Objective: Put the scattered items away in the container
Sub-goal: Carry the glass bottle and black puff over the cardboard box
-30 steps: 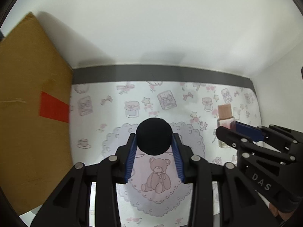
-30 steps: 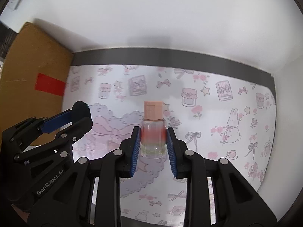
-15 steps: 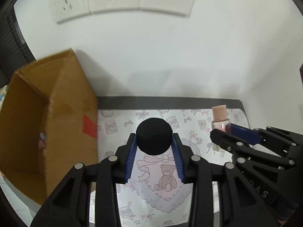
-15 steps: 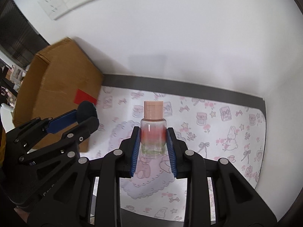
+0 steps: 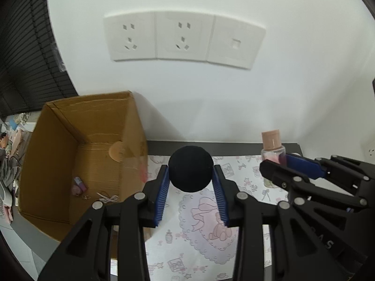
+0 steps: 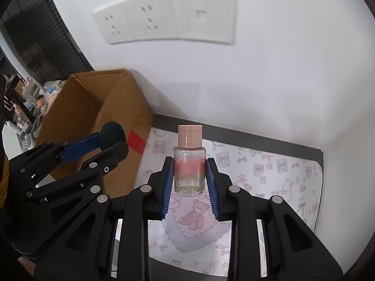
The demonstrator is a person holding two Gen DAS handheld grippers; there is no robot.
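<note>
My left gripper (image 5: 190, 175) is shut on a black foam ball (image 5: 190, 168) and holds it in the air above the patterned mat, just right of the open cardboard box (image 5: 58, 126). My right gripper (image 6: 189, 173) is shut on a clear bottle with pink liquid and a peach cap (image 6: 189, 164), upright, also raised above the mat. The bottle also shows at the right of the left wrist view (image 5: 273, 147). The ball and left gripper (image 6: 112, 138) show at the left of the right wrist view, in front of the box (image 6: 112, 103).
Inside the box lie a small pink item (image 5: 78, 186) and a thin white cord (image 5: 106, 196). A pink-and-white patterned mat (image 5: 206, 229) covers the table. A white wall with sockets (image 5: 185, 39) stands behind. Cluttered shelves (image 6: 25, 98) lie far left.
Both grippers have risen well above the mat with their objects held. The box's open top and inside, and the wall sockets, have come into view.
</note>
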